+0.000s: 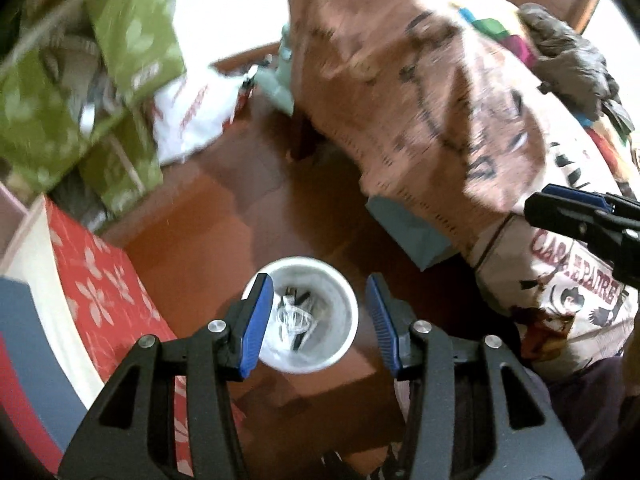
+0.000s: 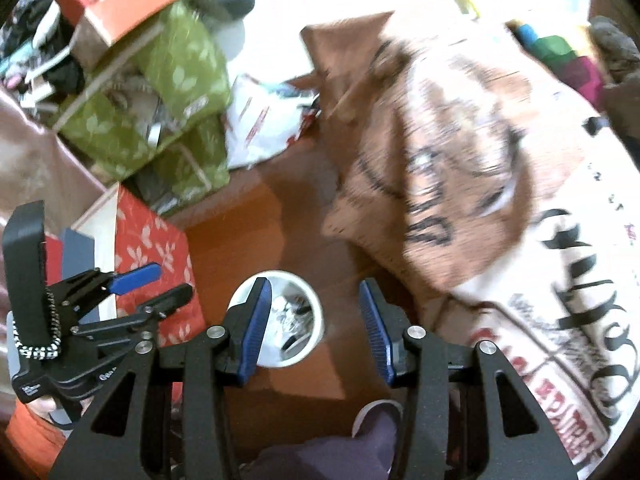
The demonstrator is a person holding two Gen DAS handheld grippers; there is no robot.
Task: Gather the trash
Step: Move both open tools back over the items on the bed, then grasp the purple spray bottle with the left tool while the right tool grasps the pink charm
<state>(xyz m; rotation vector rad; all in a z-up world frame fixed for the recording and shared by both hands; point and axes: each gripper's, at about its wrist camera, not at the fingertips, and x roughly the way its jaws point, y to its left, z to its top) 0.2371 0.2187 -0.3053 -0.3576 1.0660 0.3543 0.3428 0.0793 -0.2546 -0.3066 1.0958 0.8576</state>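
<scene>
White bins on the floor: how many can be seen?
1. The white bin stands on the wooden floor between the red floral box and the printed blanket. Others may be hidden behind clutter.

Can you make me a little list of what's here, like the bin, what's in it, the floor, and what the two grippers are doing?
bin: white round bin standing on the floor
inside bin: crumpled clear and dark trash
floor: brown wood
left gripper: open, empty, above the bin
right gripper: open, empty, above the bin
left of bin: red flowered box
right of bin: printed cloth
</scene>
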